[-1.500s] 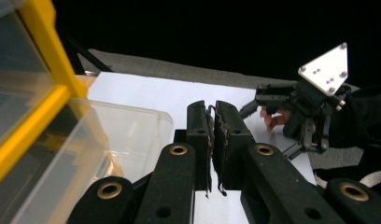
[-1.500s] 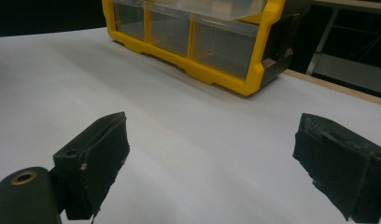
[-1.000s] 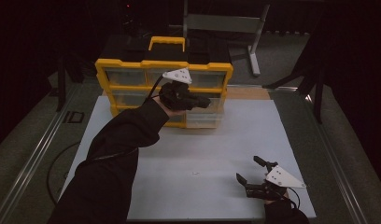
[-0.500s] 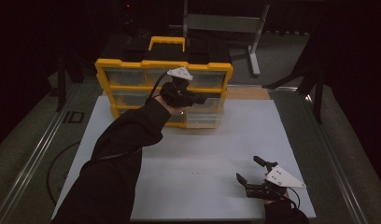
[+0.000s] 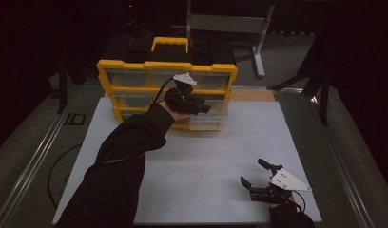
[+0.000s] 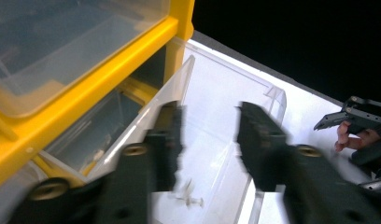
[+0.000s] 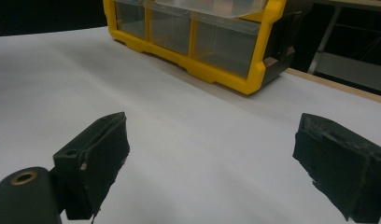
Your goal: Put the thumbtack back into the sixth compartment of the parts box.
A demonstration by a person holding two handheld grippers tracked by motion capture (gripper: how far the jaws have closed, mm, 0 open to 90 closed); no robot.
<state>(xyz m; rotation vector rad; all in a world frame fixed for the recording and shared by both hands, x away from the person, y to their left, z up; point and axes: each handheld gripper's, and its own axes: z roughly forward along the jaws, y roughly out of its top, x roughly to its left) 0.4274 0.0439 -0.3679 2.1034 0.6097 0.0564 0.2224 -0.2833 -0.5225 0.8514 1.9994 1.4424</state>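
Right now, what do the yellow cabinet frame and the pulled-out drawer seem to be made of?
The cabinet frame looks like moulded plastic: opaque yellow, smooth, with a slight sheen and rounded edges. The pulled-out drawer seems to be clear, glossy plastic: its thin walls let the white table show through, and its rims catch the light. Neither can be confirmed by look alone.

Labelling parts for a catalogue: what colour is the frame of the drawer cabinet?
Yellow, with clear drawers. The drawer cabinet shows it best in the high view.
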